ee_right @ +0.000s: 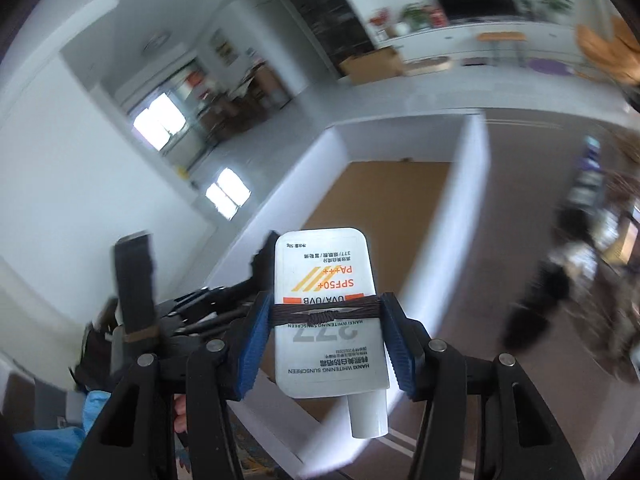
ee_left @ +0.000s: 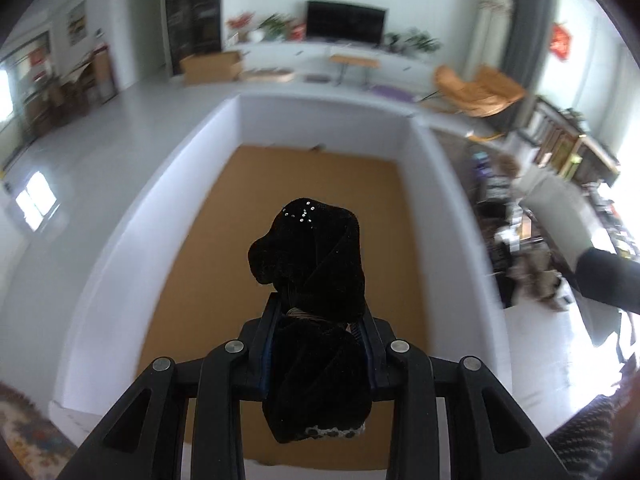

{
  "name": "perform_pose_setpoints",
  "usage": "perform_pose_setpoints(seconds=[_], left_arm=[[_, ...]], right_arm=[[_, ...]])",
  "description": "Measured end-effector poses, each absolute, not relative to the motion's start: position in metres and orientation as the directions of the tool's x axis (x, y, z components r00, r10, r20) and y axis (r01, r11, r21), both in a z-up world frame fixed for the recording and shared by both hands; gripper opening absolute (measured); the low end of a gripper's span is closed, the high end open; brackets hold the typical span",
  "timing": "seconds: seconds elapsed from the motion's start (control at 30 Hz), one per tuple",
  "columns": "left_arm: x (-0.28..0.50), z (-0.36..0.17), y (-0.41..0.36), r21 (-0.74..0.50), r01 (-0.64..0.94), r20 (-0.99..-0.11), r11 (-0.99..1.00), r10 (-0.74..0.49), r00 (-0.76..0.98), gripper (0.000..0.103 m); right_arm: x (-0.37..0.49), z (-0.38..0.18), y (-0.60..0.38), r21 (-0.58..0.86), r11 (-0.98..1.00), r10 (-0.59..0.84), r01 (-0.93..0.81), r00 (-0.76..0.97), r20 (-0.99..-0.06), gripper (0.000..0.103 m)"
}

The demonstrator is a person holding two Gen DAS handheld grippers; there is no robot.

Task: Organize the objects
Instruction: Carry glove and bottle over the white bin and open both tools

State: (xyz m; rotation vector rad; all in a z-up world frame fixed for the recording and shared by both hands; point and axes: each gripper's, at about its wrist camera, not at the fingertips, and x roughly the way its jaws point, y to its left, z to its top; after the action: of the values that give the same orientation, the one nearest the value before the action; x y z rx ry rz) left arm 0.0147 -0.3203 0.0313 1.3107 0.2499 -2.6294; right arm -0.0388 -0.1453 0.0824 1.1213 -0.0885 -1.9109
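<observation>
Above the white box [ee_left: 132, 236], both grippers are carrying items.
Left gripper [ee_left: 318, 312] fingers are pinching a black velvet scrunchie [ee_left: 312, 264] at frame center; right gripper [ee_right: 326, 314] fingers are clamping a white sunscreen tube [ee_right: 328, 312], cap pointing down.

Probably a home living room: television [ee_left: 346, 24] on a low white cabinet [ee_left: 320, 54], houseplants [ee_left: 274, 26], tan armchair [ee_left: 478, 90].

Far wall: dark television [ee_left: 346, 21] on a long white cabinet [ee_left: 320, 54], potted plants [ee_left: 276, 26] alongside. Open cardboard carton [ee_left: 210, 66] on the pale floor, small wooden table [ee_left: 354, 62] nearby, orange chair [ee_left: 478, 90] to the right.
</observation>
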Motion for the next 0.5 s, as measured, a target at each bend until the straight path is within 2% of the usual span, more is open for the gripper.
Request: perform_pose_setpoints(seconds=[0.07, 0.13, 0.17, 0.2, 0.27, 0.5], left_arm=[[0.015, 0.021, -0.330, -0.055, 0.274, -0.825, -0.960, -0.111, -0.554, 0.035], [0.015, 0.013, -0.335, -0.031, 0.302, -0.846, -0.953, -0.136, -0.515, 0.042], [0.015, 0.009, -0.337, -0.011, 0.326, -0.856, -0.945, -0.160, -0.492, 0.054], [0.015, 0.004, -0.337, 0.005, 0.344, -0.860, -0.939, -0.180, -0.478, 0.072], [0.021, 0.002, -0.339, 0.026, 0.380, -0.851, -0.924, -0.221, -0.477, 0.086], [0.039, 0.034, -0.310, -0.036, 0.379, -0.753, -0.925, -0.224, -0.619, 0.086]], right_arm=[[-0.035, 0.070, -0.171, 0.433, -0.598, -0.697, 0.675, -0.172, -0.696, 0.055], [-0.029, 0.051, -0.198, 0.349, -0.619, -0.625, 0.704, -0.173, -0.761, 0.056], [-0.027, 0.042, -0.203, 0.310, -0.632, -0.590, 0.710, -0.182, -0.787, 0.061], [-0.026, 0.038, -0.206, 0.280, -0.644, -0.567, 0.712, -0.199, -0.799, 0.068], [-0.022, 0.036, -0.202, 0.244, -0.658, -0.555, 0.712, -0.240, -0.797, 0.075], [-0.014, 0.059, -0.113, 0.136, -0.749, -0.540, 0.648, -0.480, -0.691, 0.097]])
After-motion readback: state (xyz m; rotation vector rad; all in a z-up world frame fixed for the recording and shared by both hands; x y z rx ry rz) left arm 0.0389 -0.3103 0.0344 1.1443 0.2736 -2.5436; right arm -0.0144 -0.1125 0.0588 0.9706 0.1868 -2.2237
